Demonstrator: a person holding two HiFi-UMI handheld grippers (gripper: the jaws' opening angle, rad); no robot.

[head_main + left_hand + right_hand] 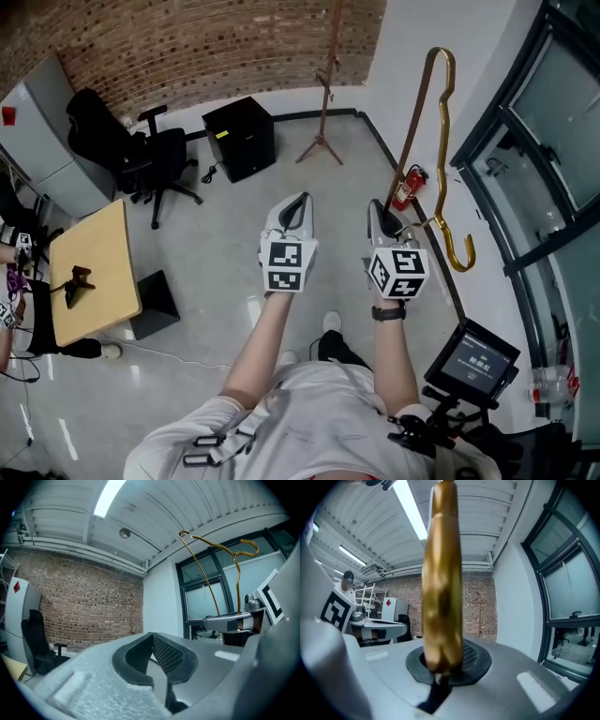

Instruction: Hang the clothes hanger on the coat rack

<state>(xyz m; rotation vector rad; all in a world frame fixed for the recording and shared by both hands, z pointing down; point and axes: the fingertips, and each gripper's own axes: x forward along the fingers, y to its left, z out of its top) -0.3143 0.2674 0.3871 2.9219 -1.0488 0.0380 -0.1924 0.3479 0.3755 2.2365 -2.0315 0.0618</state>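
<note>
Gold wire clothes hanger [441,150] clamped upright in right tongs [377,206]. Left tongs [300,199] pressed together, empty, just beside. Wooden coat rack [325,103] well apart, by brick wall [187,47].

Coat rack [323,94] before the brick wall [187,47], cabinet [240,139] left of it, office chair [155,159] further left, desk [98,253] nearer at left, fire extinguisher [408,187] at the floor's [234,216] right edge
</note>
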